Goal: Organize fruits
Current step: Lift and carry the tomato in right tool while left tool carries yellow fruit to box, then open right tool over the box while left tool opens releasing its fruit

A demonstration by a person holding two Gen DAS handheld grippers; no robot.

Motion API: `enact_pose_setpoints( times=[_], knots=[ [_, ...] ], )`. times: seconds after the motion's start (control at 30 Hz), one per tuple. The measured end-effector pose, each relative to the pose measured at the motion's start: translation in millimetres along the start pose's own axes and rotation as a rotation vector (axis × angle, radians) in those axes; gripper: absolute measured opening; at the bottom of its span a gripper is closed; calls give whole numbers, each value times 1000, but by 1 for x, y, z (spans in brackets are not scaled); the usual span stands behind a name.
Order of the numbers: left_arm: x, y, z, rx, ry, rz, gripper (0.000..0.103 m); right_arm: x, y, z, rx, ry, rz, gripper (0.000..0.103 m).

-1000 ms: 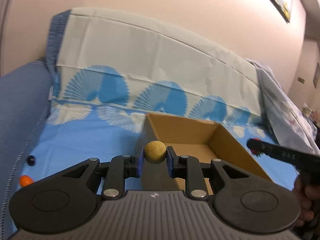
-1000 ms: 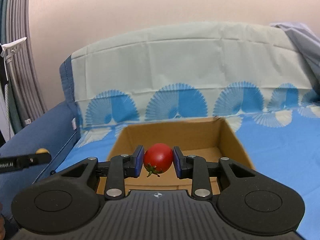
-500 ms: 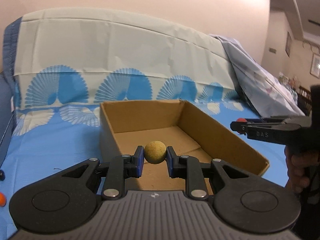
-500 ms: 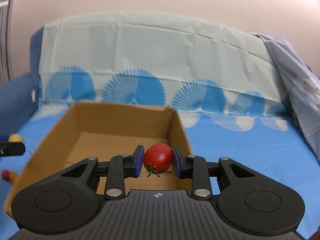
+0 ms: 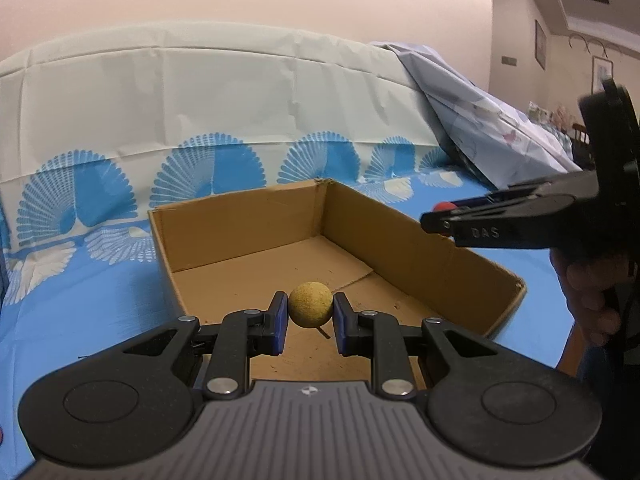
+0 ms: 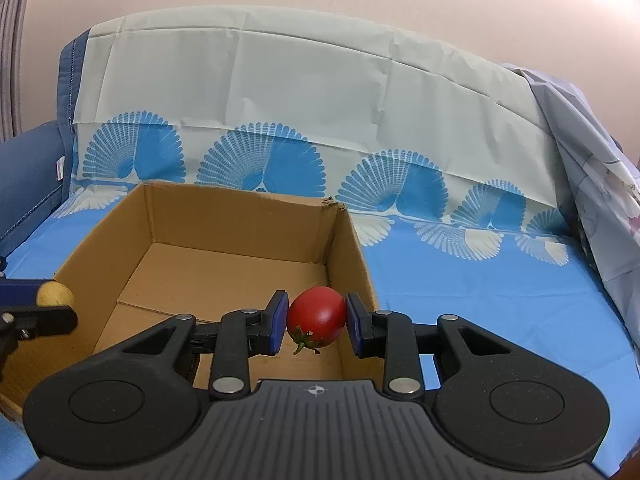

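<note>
Left gripper (image 5: 310, 322) jaws clamped on a small round tan fruit (image 5: 311, 304), rough skin, maybe a longan, hard to say. It hangs over the near part of the box (image 5: 240, 232), above the cardboard floor, not touching it. Right gripper (image 6: 316, 326) jaws clamped on a red tomato (image 6: 316, 315), green stem pointing down toward the camera. Tomato is over the box's near right corner, just inside the right wall.

Box is open-topped brown cardboard, nothing lying inside, sitting on a blue sheet (image 6: 460, 292) with a white-and-blue fan print that also covers the upright back behind it. A pale grey-blue cloth (image 5: 480, 120) is draped at the right.

From the left view the right gripper shows at the right edge over the box's right wall, a bit of red at its tip, a hand (image 5: 592, 292) on its handle. From the right view the left gripper's tip and the tan fruit show at the left edge, by the box's left wall.
</note>
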State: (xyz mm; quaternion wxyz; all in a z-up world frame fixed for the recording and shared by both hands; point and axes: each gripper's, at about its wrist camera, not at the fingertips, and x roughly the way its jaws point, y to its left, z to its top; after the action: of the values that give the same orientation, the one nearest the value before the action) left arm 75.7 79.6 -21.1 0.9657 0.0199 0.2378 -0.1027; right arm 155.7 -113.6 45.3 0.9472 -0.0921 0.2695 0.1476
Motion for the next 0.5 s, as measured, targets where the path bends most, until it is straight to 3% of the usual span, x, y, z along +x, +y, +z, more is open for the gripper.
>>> enact_pose_setpoints(
  times=[0.5],
  knots=[
    [2, -13, -4, 56, 3, -5, 26, 2, 3, 0, -19, 4, 3, 32]
  ],
)
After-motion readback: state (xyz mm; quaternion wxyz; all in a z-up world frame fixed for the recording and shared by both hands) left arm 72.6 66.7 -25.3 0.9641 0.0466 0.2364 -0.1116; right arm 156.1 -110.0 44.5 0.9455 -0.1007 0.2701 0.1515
